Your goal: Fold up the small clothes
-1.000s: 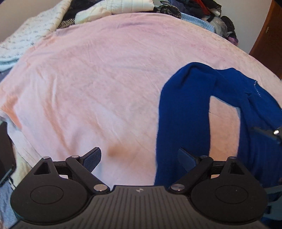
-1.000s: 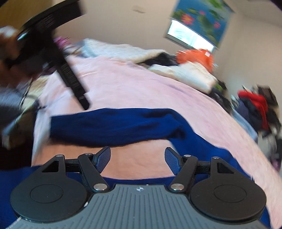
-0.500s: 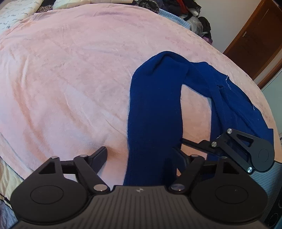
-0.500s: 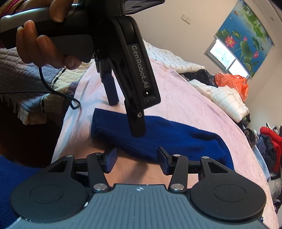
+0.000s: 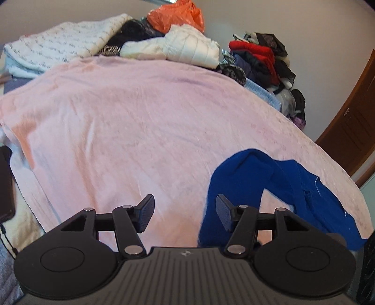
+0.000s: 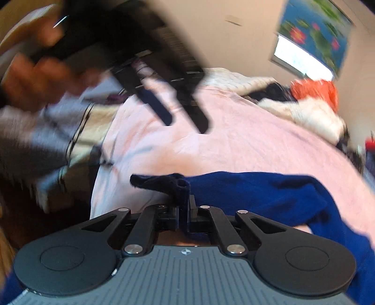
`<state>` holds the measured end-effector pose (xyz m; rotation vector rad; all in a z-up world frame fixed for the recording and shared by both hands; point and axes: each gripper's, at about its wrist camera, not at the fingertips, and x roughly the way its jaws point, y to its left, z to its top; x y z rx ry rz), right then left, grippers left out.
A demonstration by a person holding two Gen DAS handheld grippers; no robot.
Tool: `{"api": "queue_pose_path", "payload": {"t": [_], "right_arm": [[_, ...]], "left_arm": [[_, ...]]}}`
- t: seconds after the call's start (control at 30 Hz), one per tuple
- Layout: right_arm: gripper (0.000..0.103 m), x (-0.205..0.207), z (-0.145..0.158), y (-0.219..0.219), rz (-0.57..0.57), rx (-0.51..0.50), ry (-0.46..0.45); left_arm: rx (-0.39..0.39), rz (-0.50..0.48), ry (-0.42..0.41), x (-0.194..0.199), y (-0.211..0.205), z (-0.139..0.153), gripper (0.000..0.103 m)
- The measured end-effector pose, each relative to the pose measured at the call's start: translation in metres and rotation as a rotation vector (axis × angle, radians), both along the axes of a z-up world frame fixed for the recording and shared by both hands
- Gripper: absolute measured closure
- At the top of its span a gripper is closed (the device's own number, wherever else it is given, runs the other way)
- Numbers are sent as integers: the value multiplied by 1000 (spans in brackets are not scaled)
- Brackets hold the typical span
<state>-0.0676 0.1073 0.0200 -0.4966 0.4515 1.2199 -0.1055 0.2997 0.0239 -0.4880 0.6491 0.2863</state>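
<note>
Blue knit garment [image 5: 236,187] lies on the pink blanket [image 5: 140,122] covering the bed, toward its near right edge, bunched in a loop with one long strip running toward the camera in the left wrist view, not flat, no clean fold visible. Going left to right in that view: a white patterned quilt [image 5: 58,47] at far left, then an orange bag [image 5: 178,16] and a white padded jacket [image 5: 187,47] at the back middle, a heap of red and dark clothes [image 5: 260,56] at far right by the wall, a brown door [image 5: 351,122] at the edge. Left gripper [image 5: 185,211] has jaws parted, about half way, they have just been closing, nothing between them; the right pad sits just in front of the blue strip, not pressing it. In the right wrist view, blurred, a hand [image 6: 35,77] holds the left gripper up at upper left, above the blanket. Right gripper [image 6: 185,206] has jaws closed tight, just finished closing, pinching a bunched dark-blue end of the garment [image 6: 178,187]; the rest trails right across the blanket. Progress, judged: early. One end is grabbed, the other not yet. Left to do: left side grip, spread or lift, fold over, lay down neat.
</note>
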Motion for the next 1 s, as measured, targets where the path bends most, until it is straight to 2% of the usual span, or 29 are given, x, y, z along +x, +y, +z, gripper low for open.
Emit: {"api": "queue_pose_path", "payload": {"t": [0.07,0.13,0.2,0.3,0.37,0.47,0.6,0.67,0.73,0.83,0.93,1.0], "right_arm": [[98,34,18,-9,-95,79,135],[98,69,37,-21,-184,159,257],[97,97,57,-32,-249,219,339],[96,119,87,-44,-266,299,421],[96,128,105,-50,-237,356,460],[96,126,128,-52,-201,419,479],[96,124,151,-55,-172,456,472],[96,125,161,-53,-165,461,459],[96,127,170,-55,-150,486,474],[96,130,189,-66,-141,540,461],[96,140,214,-81,-136,626,466],[96,145,230,-88,-142,647,434]], "left_arm": [[54,13,-23,-2,-7,3,36],[101,11,-36,0,-18,2,35],[142,-15,-32,3,-31,0,31],[209,-61,-48,12,-58,-4,28],[283,-84,-72,21,-79,-7,19],[355,-95,-100,37,-106,-8,16],[375,-122,-142,65,-133,-1,16],[406,-90,-167,78,-144,3,9],[445,-16,-182,91,-149,5,4],[435,69,-188,113,-143,11,4],[413,115,-146,136,-131,12,4],[396,133,-119,146,-124,12,4]]}}
